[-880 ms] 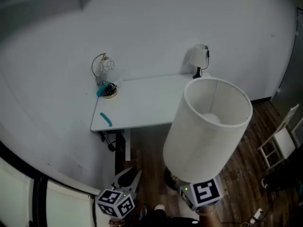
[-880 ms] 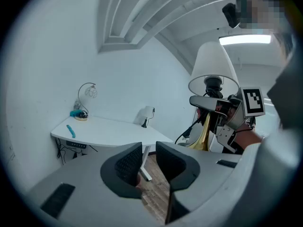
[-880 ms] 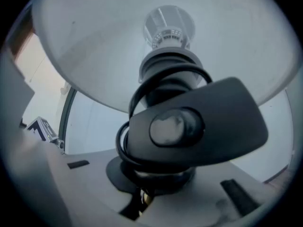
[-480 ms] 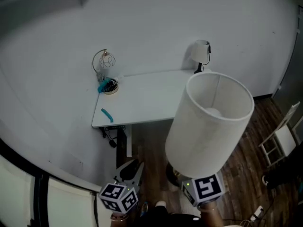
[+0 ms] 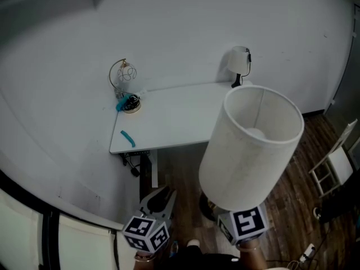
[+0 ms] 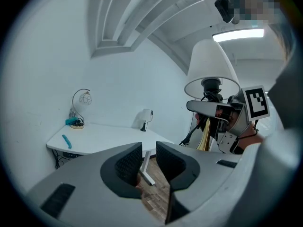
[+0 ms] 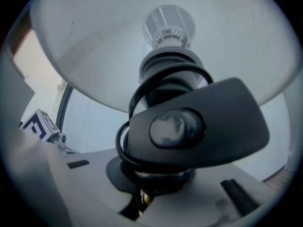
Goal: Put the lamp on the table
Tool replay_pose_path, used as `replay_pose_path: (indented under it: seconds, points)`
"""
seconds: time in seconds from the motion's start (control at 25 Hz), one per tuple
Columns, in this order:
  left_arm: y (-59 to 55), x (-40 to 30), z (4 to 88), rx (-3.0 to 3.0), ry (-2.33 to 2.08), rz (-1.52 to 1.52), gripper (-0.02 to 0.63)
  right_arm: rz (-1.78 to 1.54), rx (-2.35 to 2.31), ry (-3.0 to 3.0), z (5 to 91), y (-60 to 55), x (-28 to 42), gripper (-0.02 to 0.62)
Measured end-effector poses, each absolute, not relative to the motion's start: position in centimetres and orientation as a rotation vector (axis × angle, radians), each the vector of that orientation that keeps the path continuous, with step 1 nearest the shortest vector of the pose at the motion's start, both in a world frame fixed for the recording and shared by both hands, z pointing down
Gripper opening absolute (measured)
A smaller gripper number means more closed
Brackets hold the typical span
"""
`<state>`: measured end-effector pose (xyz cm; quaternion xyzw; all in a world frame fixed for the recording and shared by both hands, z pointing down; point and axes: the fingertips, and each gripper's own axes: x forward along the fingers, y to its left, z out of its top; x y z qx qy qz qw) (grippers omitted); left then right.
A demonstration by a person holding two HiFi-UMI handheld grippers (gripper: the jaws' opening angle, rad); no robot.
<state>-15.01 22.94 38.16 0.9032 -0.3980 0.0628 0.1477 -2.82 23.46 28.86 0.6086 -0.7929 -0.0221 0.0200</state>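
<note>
The lamp (image 5: 250, 145) had hardly moved. It hung over the floor (image 5: 180, 179) in front of the bench (image 5: 174, 122), not set down yet. The right gripper (image 7: 141, 198) jaws pinched what looked like its thin gold stem. The left gripper (image 6: 148, 161) jaws stood a little apart, holding nothing.
</note>
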Motion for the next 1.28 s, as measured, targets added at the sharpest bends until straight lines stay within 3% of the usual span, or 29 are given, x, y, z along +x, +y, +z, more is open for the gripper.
replay_pose_path:
  seconds: [1.28]
  points:
    - [17.2,-15.3,39.1,2.653,-1.080,0.216,0.083,-0.065,1.971,-2.376,29.6,18.0,-4.0,0.017]
